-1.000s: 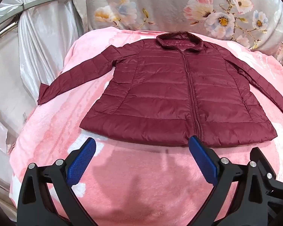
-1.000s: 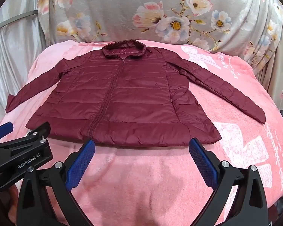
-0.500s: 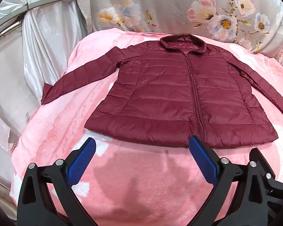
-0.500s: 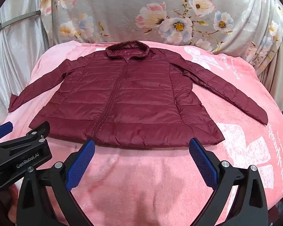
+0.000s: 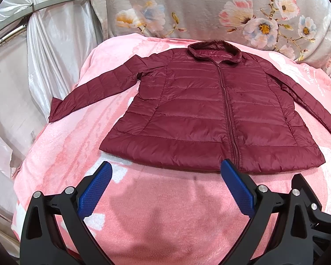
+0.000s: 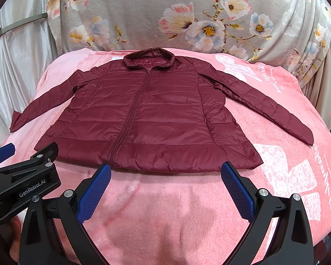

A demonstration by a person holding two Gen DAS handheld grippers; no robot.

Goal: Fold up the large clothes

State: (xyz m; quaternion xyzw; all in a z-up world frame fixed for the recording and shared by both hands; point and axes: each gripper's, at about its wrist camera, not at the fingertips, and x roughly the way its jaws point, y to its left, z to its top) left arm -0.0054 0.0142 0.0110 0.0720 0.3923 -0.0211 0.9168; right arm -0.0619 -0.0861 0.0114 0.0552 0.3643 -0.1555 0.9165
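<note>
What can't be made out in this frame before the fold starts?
- Jacket: the right cuff is cut off by the left wrist view's edge.
- Left cuff: droops over the blanket edge; its end is hard to read in both views.
- Blanket lettering: too small and warped to read.
- Jacket back: hidden, lying face up.
- Left gripper and right gripper: handles out of frame.

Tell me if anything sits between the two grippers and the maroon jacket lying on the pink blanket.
Nothing visible does. The left gripper and right gripper are both open just short of the jacket's hem, with only bare pink blanket between. The jacket lies flat, zipped, sleeves spread.
</note>
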